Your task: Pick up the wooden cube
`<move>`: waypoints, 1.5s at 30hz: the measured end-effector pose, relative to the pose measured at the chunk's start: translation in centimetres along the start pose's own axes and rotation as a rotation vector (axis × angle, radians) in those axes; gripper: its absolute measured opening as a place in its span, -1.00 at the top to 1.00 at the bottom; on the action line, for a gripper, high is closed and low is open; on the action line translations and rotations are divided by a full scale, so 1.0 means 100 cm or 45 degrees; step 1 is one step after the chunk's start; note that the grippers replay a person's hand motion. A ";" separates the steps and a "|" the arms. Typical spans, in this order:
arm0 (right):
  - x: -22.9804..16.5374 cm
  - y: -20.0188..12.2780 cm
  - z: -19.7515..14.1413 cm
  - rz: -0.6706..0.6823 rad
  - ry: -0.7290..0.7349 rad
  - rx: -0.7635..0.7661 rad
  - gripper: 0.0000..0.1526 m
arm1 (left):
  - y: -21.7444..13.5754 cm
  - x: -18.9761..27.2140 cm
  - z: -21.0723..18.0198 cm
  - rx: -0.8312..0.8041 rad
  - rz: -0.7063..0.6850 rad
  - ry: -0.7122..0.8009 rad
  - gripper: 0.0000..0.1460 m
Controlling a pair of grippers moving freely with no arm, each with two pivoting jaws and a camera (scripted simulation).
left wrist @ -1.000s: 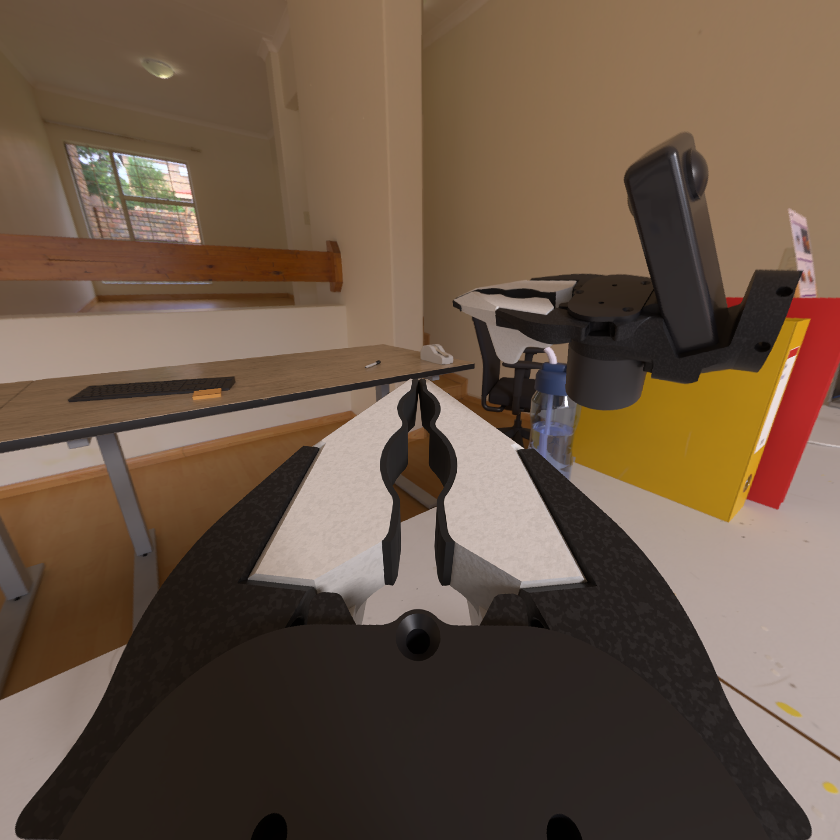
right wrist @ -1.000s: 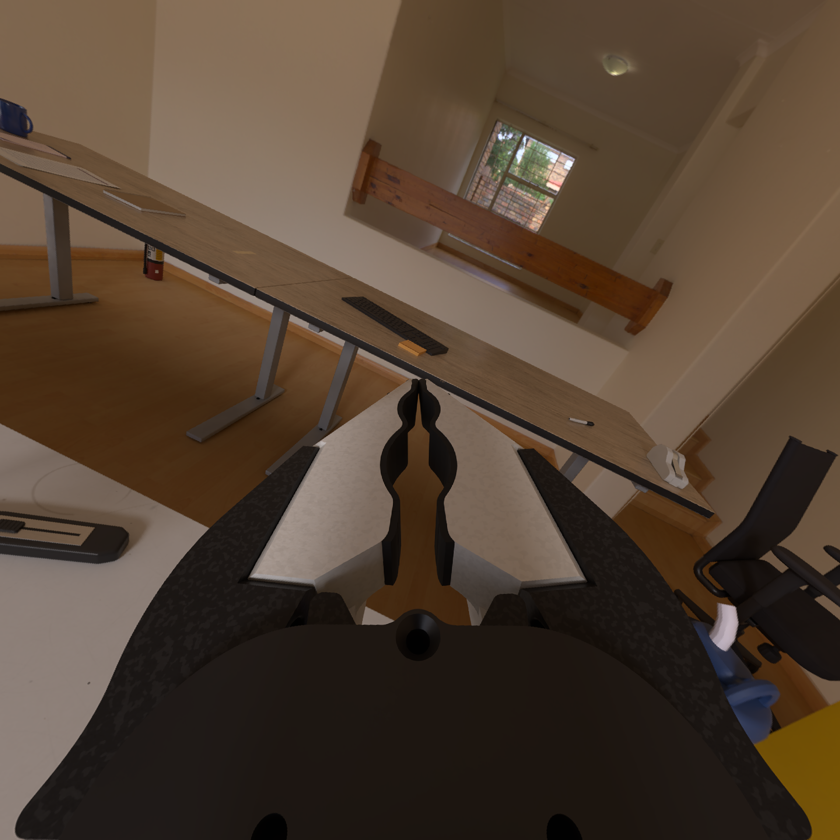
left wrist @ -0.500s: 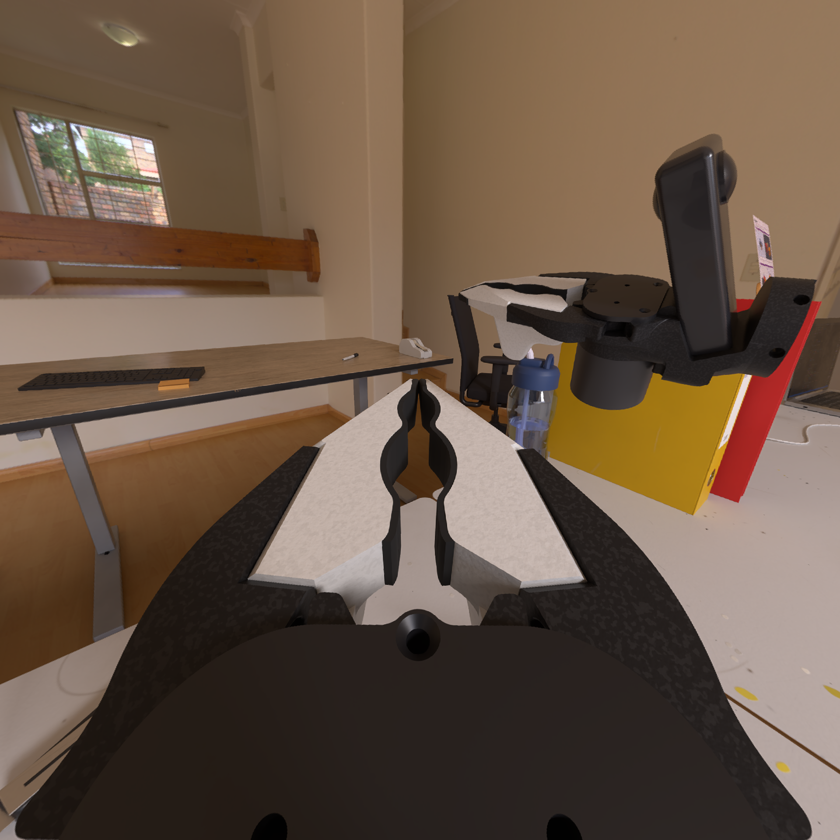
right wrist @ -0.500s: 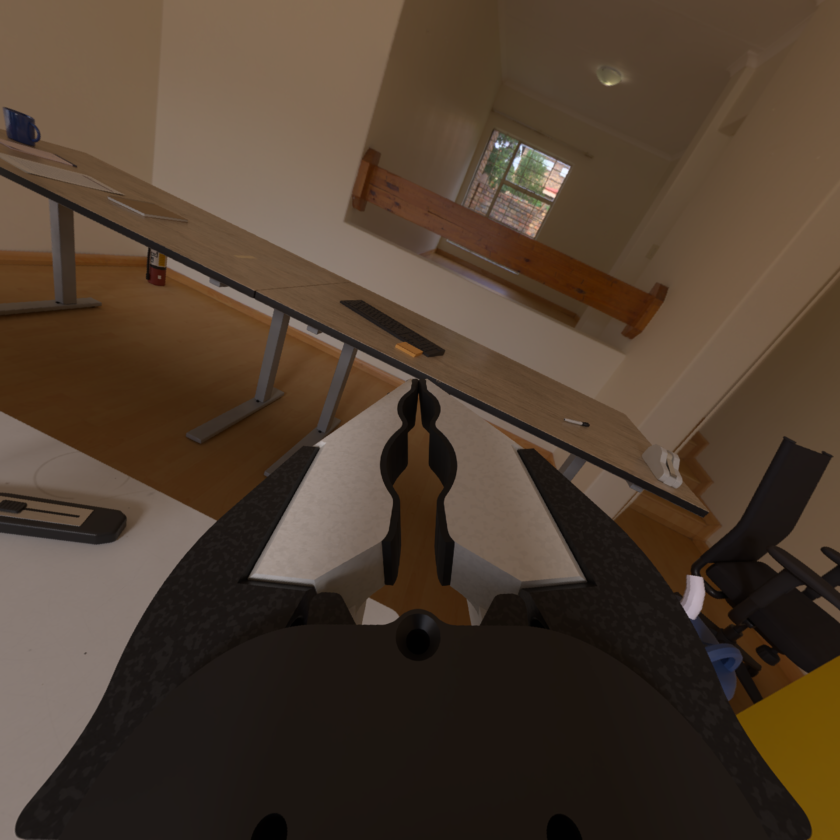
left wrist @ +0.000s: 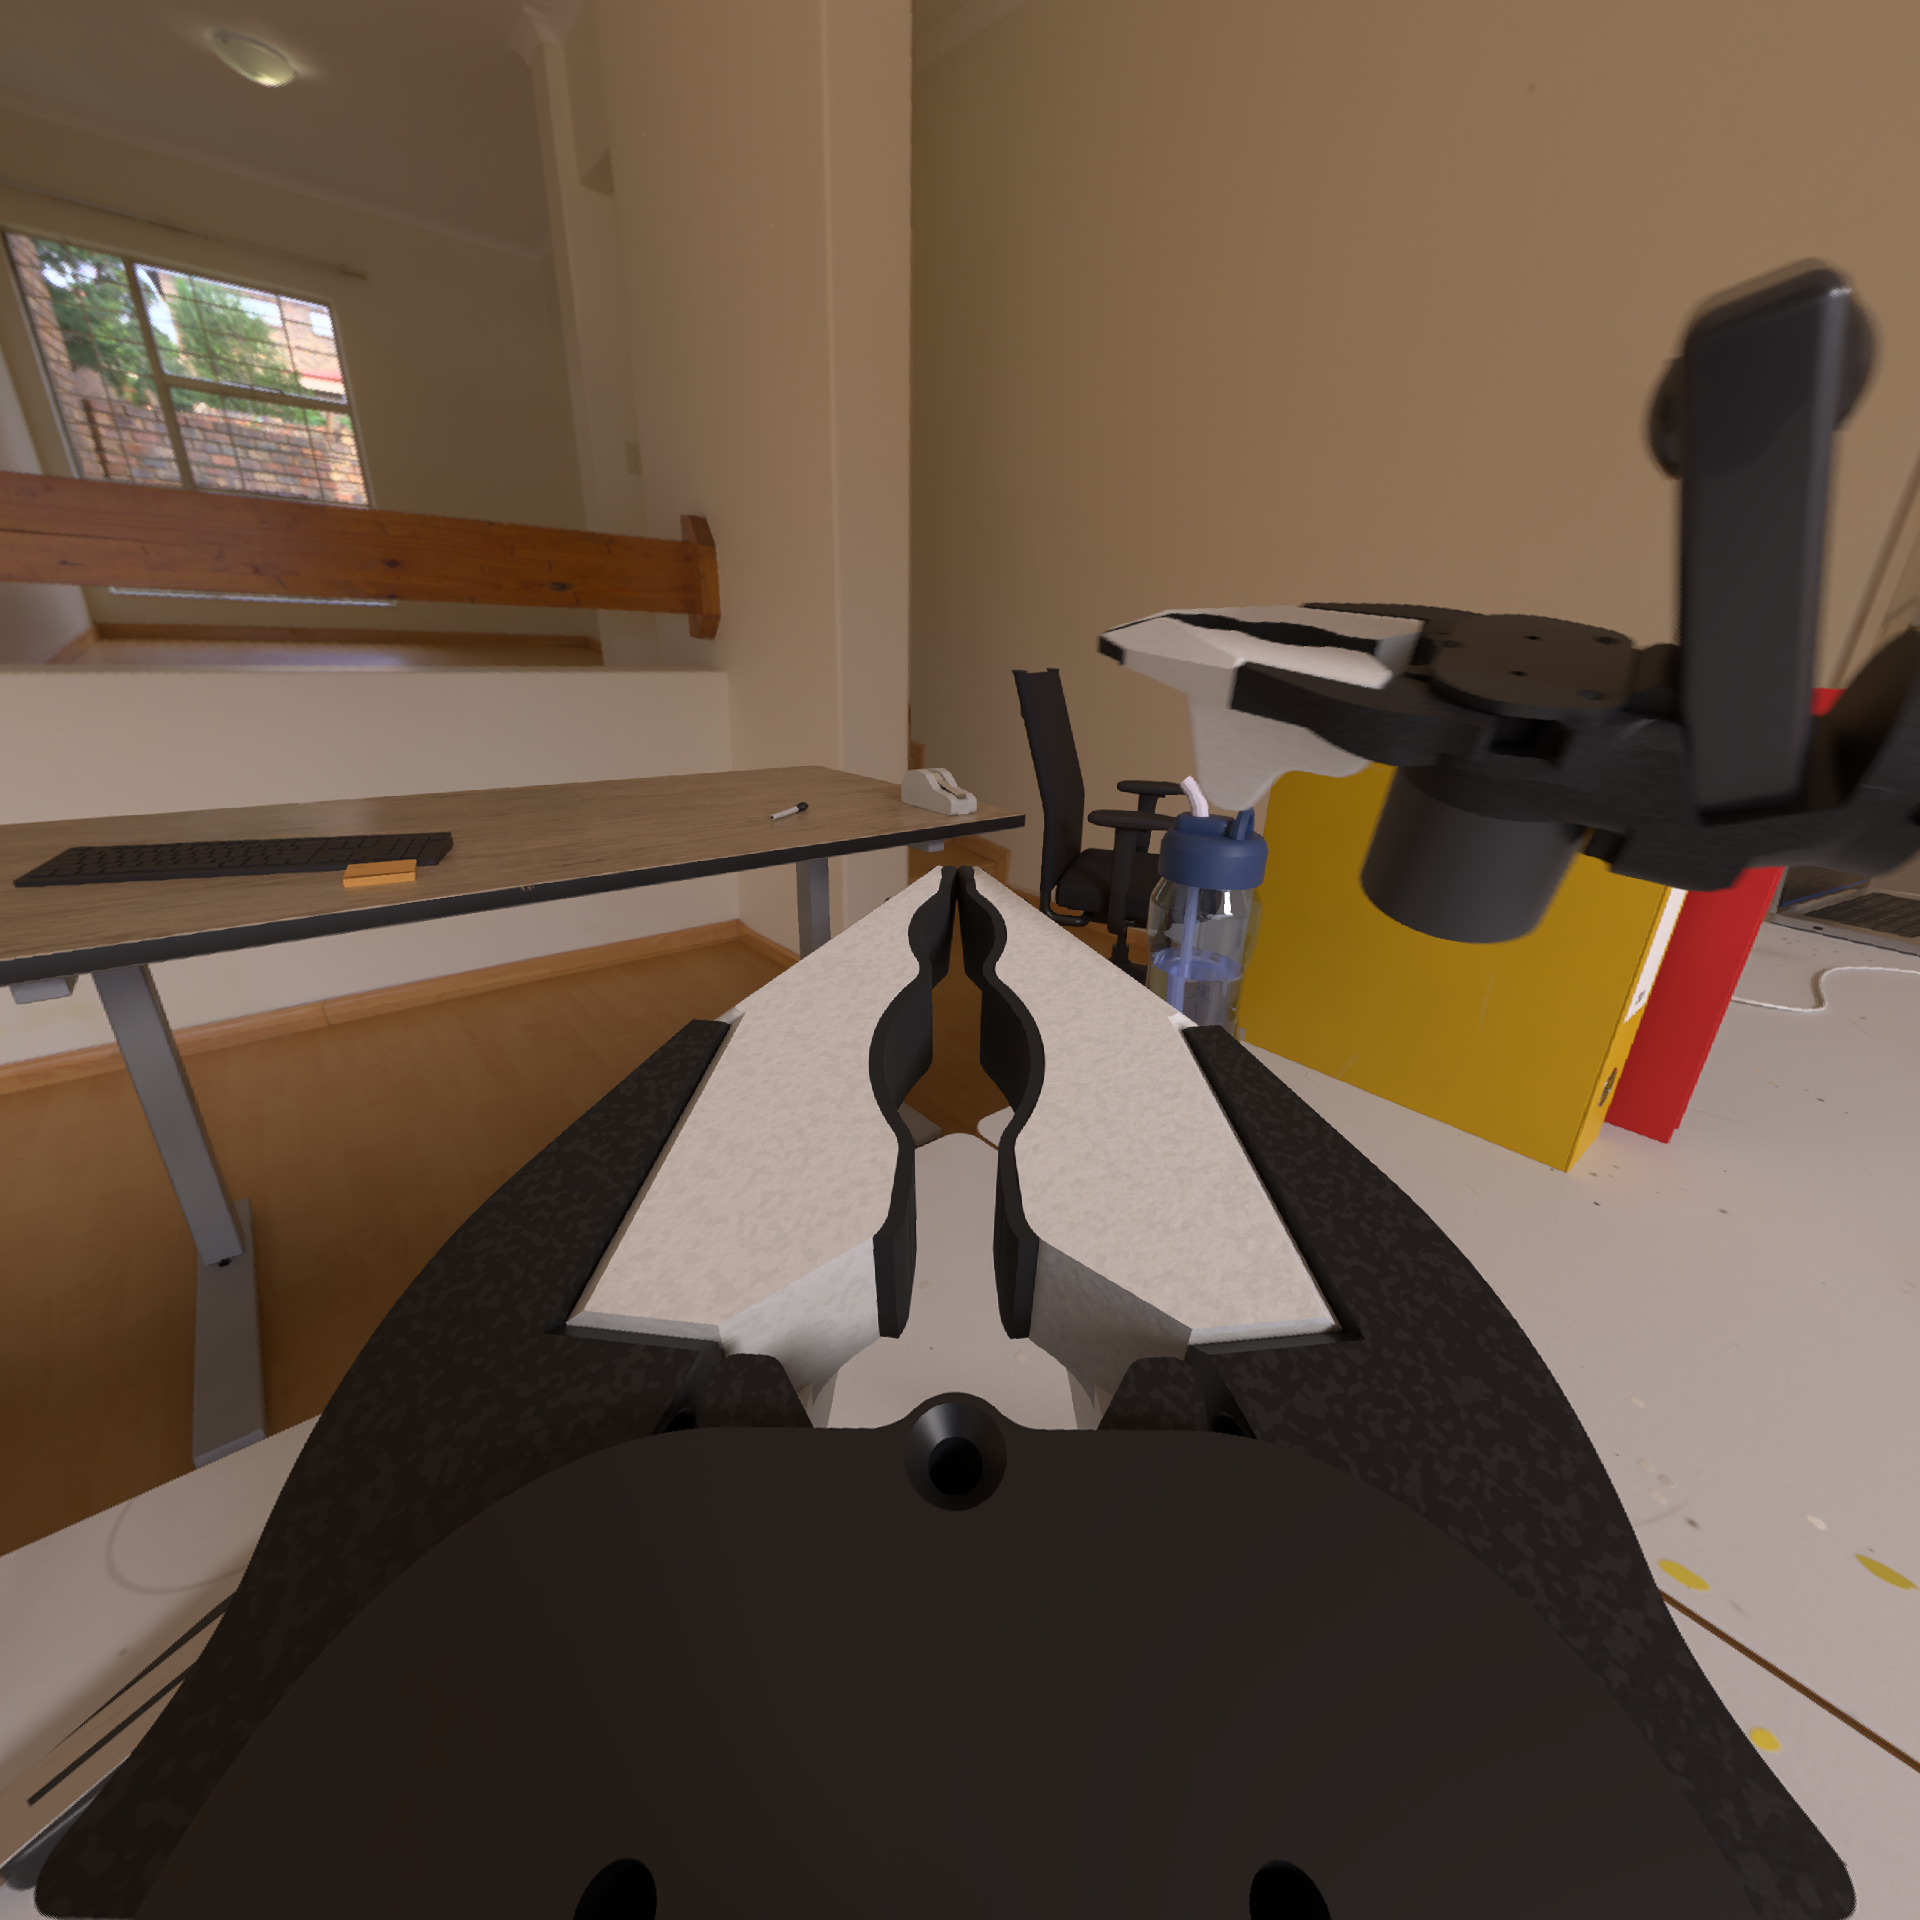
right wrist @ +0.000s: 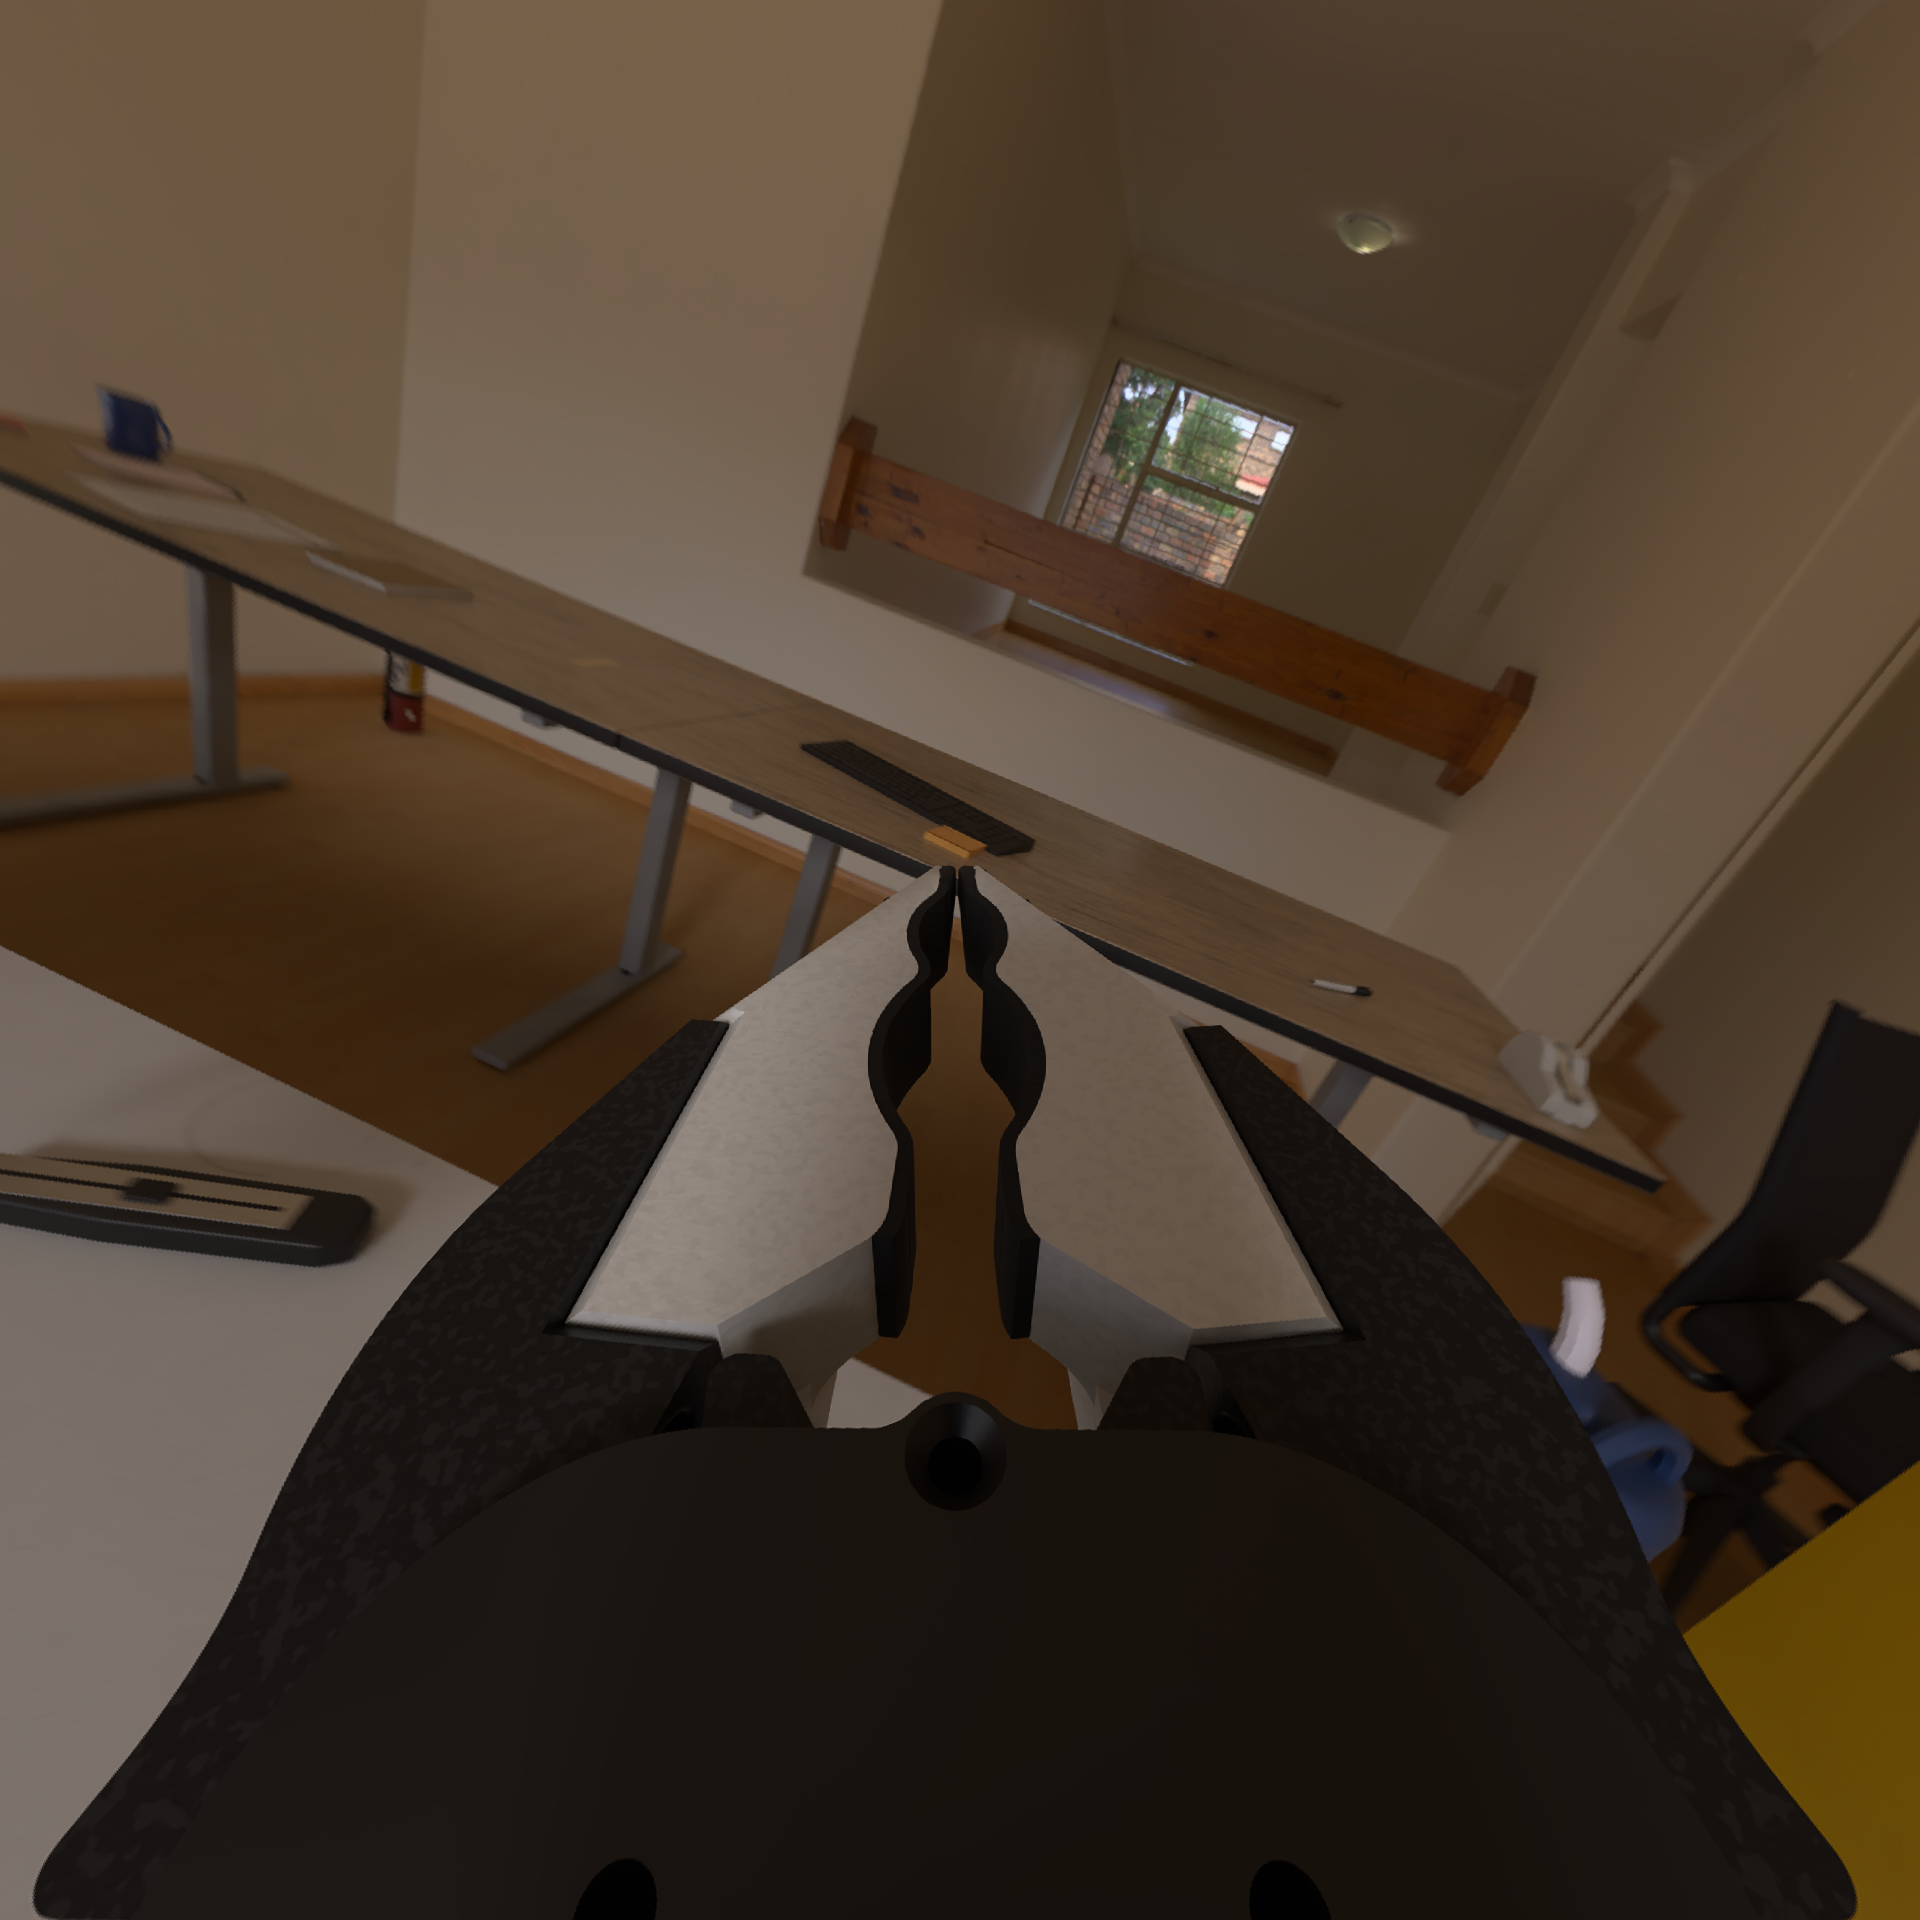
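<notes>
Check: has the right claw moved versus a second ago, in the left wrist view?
Yes. The right claw sits further right against the yellow binder; that camera shifted too, so its own motion is unclear.

White, paint-flecked table close below, bearing a yellow binder against a red one, and a clear blue-capped bottle. Toward the left end, a flat black-and-white device.

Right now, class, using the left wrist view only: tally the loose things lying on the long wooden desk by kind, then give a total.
Black keyboard: 1
Small orange block: 1
Pen: 1
White tape dispenser: 1
Total: 4
</notes>
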State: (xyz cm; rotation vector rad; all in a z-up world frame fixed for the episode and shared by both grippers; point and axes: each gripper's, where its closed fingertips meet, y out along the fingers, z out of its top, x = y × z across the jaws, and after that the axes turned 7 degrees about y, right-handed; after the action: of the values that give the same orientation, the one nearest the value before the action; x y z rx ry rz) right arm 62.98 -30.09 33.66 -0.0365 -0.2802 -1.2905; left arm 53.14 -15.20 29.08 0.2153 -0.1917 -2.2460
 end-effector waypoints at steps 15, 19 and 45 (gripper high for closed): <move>-0.088 -0.201 -0.075 0.297 0.447 -0.093 0.87 | -0.004 0.048 0.012 -0.031 -0.168 0.061 1.00; -0.095 -0.224 -0.102 0.307 0.461 -0.120 0.87 | -0.017 0.060 0.024 -0.087 -0.221 0.136 1.00; -0.088 -0.265 -0.131 0.572 0.581 -0.247 0.90 | -0.360 -0.213 -0.185 -1.828 -0.195 0.218 0.32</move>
State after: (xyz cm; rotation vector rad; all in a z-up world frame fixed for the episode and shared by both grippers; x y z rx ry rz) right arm 38.05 -31.58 15.60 0.0295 0.2367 -0.8431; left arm 43.58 22.72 5.38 -0.3657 1.5043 -1.9593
